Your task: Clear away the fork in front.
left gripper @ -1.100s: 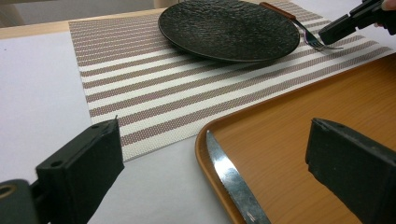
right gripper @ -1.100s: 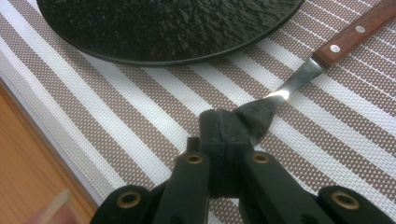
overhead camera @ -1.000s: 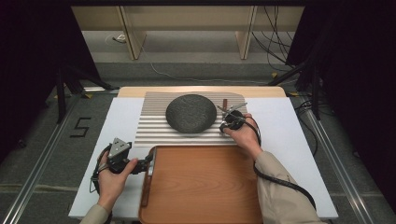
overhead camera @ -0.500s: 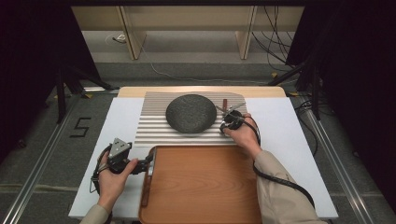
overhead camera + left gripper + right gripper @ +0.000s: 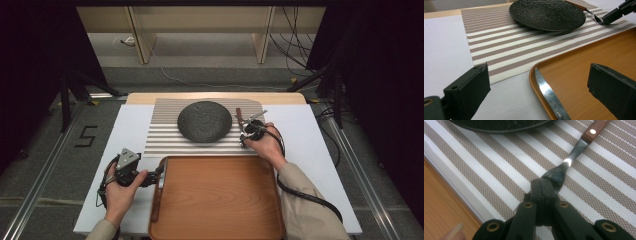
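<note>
A white desk [image 5: 310,150] stands in a dim room with a grey floor [image 5: 45,165]. Black drapes hang at the left and right, and pale wooden furniture legs and loose cables lie beyond the far edge. The number 5 [image 5: 86,136] is marked on the floor left of the desk.

At the near left, a person's left hand holds the left tool [image 5: 159,173] low over the desk. Its jaws are spread wide with nothing between them, and they point right, toward the left rim of an orange-brown wooden tray [image 5: 220,200] at the near middle. A knife [image 5: 550,96] rests along that left rim, its steel blade lying just inside the edge.

Beyond the tray, a placemat [image 5: 165,135] striped in white and brown covers the desk's middle. A round, dark, rough-textured plate [image 5: 204,121] sits on it.

Just right of the plate, the right hand holds the right tool [image 5: 242,138] down at the placemat. Its jaws are pressed together, pinching the tine end of a fork [image 5: 574,152] that lies flat on the stripes. The fork's brown wooden handle points toward the far side of the desk, close beside the plate's rim. A black cable trails from this tool back past the sleeve.
</note>
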`<control>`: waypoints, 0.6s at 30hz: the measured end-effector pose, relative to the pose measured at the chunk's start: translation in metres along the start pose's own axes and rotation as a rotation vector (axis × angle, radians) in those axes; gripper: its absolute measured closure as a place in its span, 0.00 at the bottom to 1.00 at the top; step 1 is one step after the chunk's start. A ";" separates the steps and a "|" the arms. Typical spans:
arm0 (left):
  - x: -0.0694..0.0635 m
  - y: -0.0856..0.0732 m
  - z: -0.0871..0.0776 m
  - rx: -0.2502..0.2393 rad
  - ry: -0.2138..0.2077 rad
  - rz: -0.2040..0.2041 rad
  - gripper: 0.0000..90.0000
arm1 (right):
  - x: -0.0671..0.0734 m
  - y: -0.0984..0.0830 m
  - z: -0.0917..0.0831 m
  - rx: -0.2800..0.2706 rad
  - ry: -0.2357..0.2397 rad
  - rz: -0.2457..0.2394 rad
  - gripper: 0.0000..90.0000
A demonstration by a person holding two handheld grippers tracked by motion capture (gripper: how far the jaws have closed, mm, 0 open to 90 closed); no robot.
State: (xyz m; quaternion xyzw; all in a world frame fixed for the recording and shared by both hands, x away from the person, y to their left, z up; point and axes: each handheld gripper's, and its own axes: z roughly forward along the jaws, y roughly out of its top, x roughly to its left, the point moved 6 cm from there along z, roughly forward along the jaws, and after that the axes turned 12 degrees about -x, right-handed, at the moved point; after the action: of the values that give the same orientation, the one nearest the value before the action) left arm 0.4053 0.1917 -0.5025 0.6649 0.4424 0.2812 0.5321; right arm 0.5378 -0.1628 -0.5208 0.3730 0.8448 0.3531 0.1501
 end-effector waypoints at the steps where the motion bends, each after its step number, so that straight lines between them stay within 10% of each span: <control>1: 0.000 0.000 0.000 0.000 0.000 0.000 0.04 | -0.001 -0.001 -0.002 0.003 -0.001 0.003 1.00; 18: 0.000 -0.002 0.001 0.005 0.002 0.000 0.04 | -0.012 -0.026 -0.032 0.058 0.008 -0.042 1.00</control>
State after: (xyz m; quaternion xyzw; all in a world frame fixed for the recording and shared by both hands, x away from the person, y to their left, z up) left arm 0.4055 0.1910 -0.5043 0.6659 0.4436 0.2807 0.5300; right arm 0.5157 -0.1998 -0.5170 0.3579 0.8630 0.3266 0.1431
